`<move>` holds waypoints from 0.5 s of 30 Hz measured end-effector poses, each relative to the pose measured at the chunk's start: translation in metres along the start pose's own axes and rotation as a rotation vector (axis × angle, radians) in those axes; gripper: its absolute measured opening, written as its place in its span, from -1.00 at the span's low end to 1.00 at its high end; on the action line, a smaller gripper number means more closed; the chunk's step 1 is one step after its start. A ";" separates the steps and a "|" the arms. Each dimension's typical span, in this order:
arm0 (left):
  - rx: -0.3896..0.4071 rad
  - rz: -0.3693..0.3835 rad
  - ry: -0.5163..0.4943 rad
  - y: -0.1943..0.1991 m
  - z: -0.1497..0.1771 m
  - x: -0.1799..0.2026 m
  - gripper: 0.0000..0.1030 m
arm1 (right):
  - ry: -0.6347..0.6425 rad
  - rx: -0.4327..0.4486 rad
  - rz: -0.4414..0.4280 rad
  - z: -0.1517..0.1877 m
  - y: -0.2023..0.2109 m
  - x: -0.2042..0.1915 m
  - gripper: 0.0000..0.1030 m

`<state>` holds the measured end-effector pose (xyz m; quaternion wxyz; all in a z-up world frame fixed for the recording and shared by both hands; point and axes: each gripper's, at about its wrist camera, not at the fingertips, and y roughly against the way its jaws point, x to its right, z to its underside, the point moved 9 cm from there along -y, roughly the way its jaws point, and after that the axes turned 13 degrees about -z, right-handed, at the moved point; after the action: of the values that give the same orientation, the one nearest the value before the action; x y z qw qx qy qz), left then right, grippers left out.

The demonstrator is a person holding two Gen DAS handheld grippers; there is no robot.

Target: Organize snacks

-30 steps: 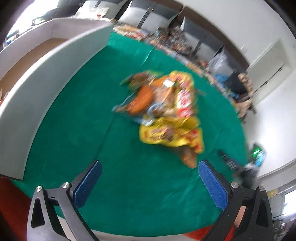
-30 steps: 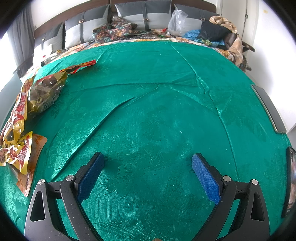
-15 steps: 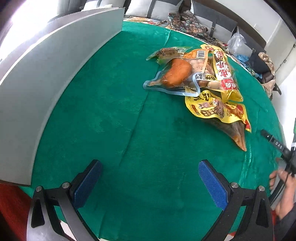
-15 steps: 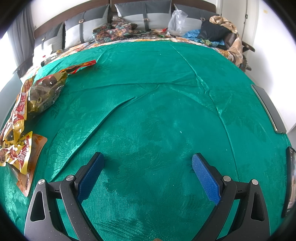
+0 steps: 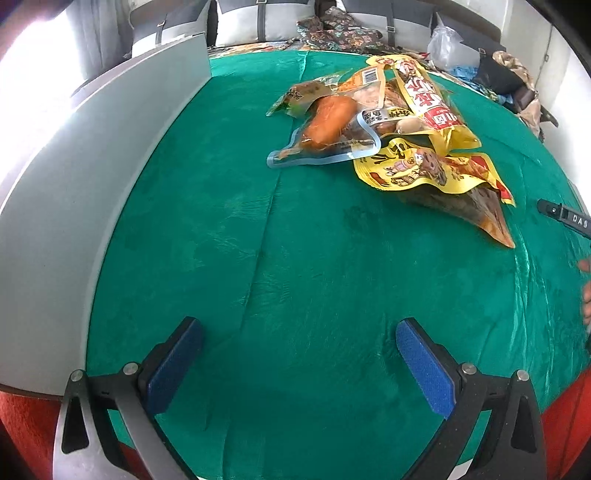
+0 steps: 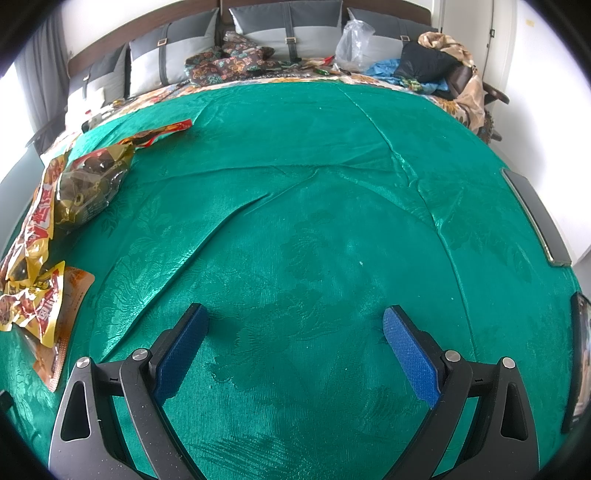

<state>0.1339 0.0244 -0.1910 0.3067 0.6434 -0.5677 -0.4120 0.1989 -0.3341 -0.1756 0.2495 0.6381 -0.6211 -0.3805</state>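
Left wrist view. At the far left a long grey-white panel (image 5: 92, 192) is seen running along the edge of the green patterned cloth (image 5: 295, 266), which covers the whole work surface and is marked by a lengthwise crease. A strip of red (image 5: 26, 417) is exposed below the cloth's near corner. The left gripper (image 5: 299, 365) is held over bare cloth with its blue-padded jaws spread wide and nothing between them. Towards the upper right, the snack packets are heaped together: a clear pouch with an orange item (image 5: 325, 122) lies at the left of the heap, a yellow-and-red bag (image 5: 424, 99) is laid across it, and a yellow printed bag (image 5: 424, 170) rests at the near side, with a brown pointed packet (image 5: 484, 214) protruding from beneath it. At the right margin part of a black tool and a person's fingers (image 5: 585, 299) are visible.

Right wrist view. The same heap of snacks (image 6: 44, 236) is seen at the left edge, well apart from the right gripper (image 6: 295, 350), whose jaws are likewise parted wide and empty above the cloth. Grey cushions (image 6: 284, 26) are ranged along the back wall, with patterned fabric (image 6: 229, 62), a clear plastic bag (image 6: 352, 40) and piled clothing (image 6: 436, 62) before them. Two dark flat slabs (image 6: 535, 218) are set at the cloth's right edge.
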 end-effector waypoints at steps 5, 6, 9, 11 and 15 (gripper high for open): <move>0.040 0.007 -0.009 0.004 0.004 0.000 1.00 | -0.002 -0.079 -0.168 0.007 0.005 -0.056 0.86; 0.041 0.007 -0.009 0.004 0.004 0.001 1.00 | 0.028 -0.088 -0.208 0.006 0.005 -0.076 0.86; 0.034 0.014 -0.019 0.004 0.004 0.000 1.00 | 0.079 -0.104 -0.323 -0.007 -0.002 -0.133 0.86; 0.026 0.016 -0.023 0.006 0.008 -0.003 1.00 | 0.054 -0.112 -0.379 -0.017 -0.011 -0.153 0.84; 0.014 0.005 -0.002 0.006 0.013 -0.021 1.00 | 0.030 -0.283 -0.580 -0.004 -0.027 -0.196 0.82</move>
<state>0.1191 0.0453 -0.1887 0.3028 0.6436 -0.5726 -0.4077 0.2305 -0.1398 -0.1601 0.2259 0.7530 -0.3507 -0.5089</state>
